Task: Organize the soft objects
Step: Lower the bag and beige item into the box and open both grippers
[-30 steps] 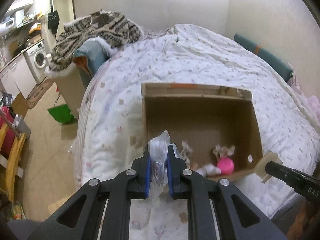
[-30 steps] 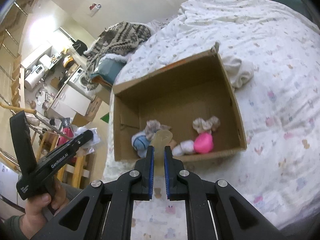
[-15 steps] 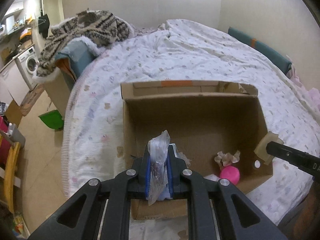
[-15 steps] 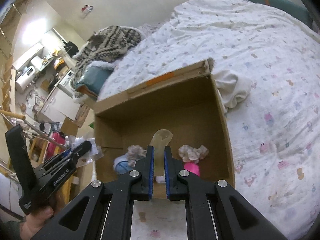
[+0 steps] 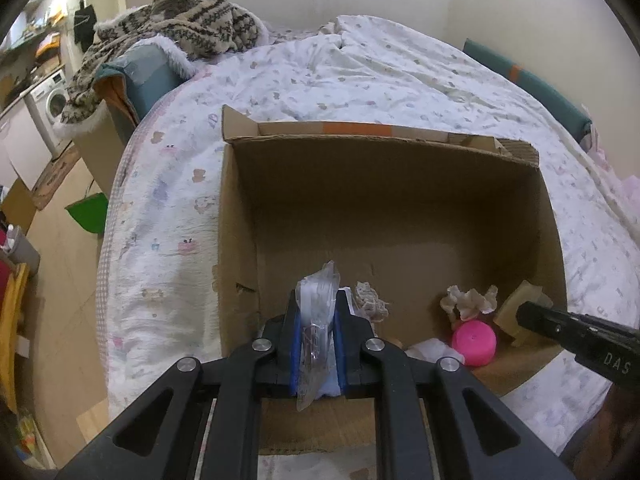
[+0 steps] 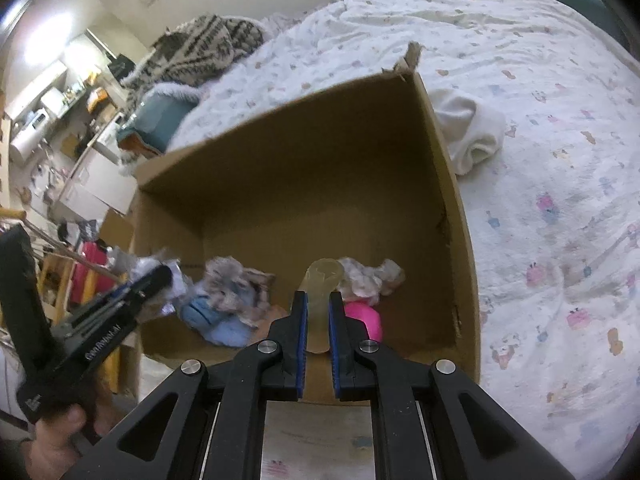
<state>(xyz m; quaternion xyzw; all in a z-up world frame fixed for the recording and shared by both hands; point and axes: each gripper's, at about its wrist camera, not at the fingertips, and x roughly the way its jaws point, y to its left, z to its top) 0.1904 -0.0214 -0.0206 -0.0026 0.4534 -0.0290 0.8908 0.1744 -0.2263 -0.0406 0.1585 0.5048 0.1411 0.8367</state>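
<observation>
Faintly, left hand-held gripper (image 6: pixel 160 276) reads "GenRobot.AI".

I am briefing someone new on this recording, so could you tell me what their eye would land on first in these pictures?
The open cardboard box on the patterned bed quilt dominates both views. On the box floor near the front wall, a bright pink round toy stands out. The left gripper holds a clear plastic bag over the box, and the right gripper clamps a translucent yellowish soft piece.
</observation>
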